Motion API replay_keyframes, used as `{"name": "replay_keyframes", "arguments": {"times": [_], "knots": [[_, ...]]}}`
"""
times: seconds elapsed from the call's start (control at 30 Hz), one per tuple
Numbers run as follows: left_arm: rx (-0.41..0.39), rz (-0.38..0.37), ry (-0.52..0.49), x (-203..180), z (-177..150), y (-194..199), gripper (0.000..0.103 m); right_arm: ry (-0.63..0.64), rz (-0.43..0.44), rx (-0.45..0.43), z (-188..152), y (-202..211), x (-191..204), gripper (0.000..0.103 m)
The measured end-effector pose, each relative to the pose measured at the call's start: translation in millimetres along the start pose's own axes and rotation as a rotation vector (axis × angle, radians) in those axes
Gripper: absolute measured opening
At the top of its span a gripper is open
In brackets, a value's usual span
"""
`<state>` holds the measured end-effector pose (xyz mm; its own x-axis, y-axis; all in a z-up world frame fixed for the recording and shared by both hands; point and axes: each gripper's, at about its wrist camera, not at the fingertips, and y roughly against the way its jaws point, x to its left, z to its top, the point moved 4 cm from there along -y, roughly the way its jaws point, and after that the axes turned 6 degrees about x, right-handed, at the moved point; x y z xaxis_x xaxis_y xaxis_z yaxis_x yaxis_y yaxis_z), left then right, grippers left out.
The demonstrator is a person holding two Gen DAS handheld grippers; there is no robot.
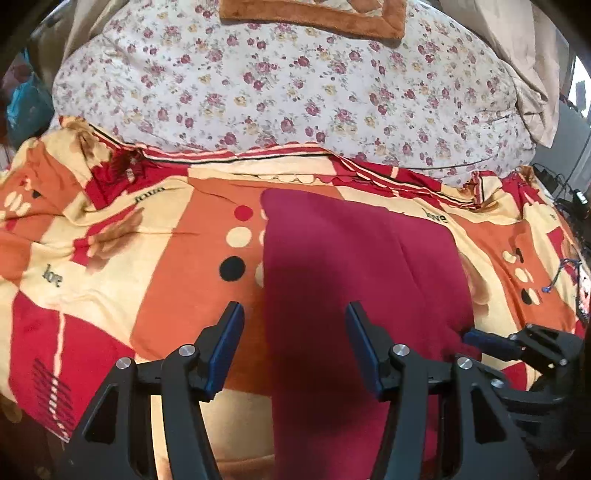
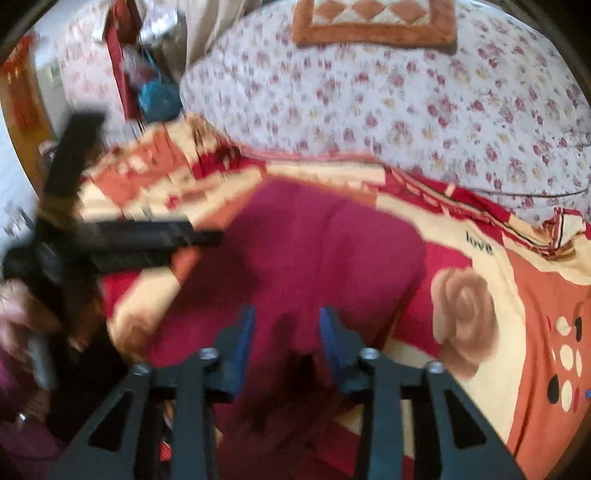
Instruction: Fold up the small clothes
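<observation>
While no box or basket shows, a dark red knit garment (image 1: pixel 354 280) lies flat on a bedspread patterned in orange, cream and red blocks (image 1: pixel 122 258). Behind it bulges a white quilt with small maroon flowers (image 1: pixel 288 96), topped by a brown-edged cushion (image 1: pixel 314 14). Angled downward, the left gripper (image 1: pixel 293 314) hangs with jaws apart over the garment's near-left edge, gripping nothing. The right gripper (image 2: pixel 287 317) (its view blurred) has blue pads narrowly apart above the garment; no pinch is visible.
</observation>
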<state>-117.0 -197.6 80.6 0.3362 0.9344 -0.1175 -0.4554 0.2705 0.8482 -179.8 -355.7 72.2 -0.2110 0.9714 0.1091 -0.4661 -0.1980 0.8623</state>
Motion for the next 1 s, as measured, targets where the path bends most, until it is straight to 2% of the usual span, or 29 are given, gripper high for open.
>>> {"name": "replay_keyframes", "arguments": {"times": [0.03,0.07,0.13,0.27,0.33,0.5,0.57,0.73,0.8,0.83,0.9,1.0], "knots": [[-0.008,0.013,-0.008,-1,0,2,0.036,0.019,-0.071,0.023,-7,-8,-2,0.026],[-0.023,0.033,-0.019,-3,-1,6,0.036,0.035,-0.104,0.027,-11,-10,-3,0.025],[-0.050,0.053,-0.029,-4,-1,12,0.036,0.052,-0.128,0.021,-19,-7,-4,0.025],[-0.070,0.064,-0.021,-6,-3,18,0.036,0.012,-0.101,0.032,-25,-1,-9,0.025],[-0.072,0.067,-0.015,-7,-5,20,0.036,-0.030,-0.061,0.028,-25,3,-12,0.025],[-0.094,0.084,-0.014,-10,-7,27,0.036,-0.083,-0.006,-0.038,-10,26,-12,0.028],[-0.105,0.086,-0.015,-11,-7,32,0.036,-0.088,-0.007,-0.076,-2,34,-10,0.036],[-0.130,0.102,-0.022,-13,-8,41,0.036,-0.119,-0.003,-0.155,14,46,-4,0.044],[-0.142,0.111,-0.020,-12,-8,45,0.036,-0.145,0.001,-0.177,17,48,-4,0.054],[-0.148,0.113,-0.016,-11,-8,46,0.036,-0.168,0.009,-0.189,18,48,-5,0.063],[-0.157,0.114,-0.010,-9,-8,48,0.036,-0.195,0.028,-0.192,20,47,-7,0.066],[-0.167,0.123,-0.003,-7,-8,50,0.036,-0.209,-0.001,-0.186,21,43,-8,0.066]]}}
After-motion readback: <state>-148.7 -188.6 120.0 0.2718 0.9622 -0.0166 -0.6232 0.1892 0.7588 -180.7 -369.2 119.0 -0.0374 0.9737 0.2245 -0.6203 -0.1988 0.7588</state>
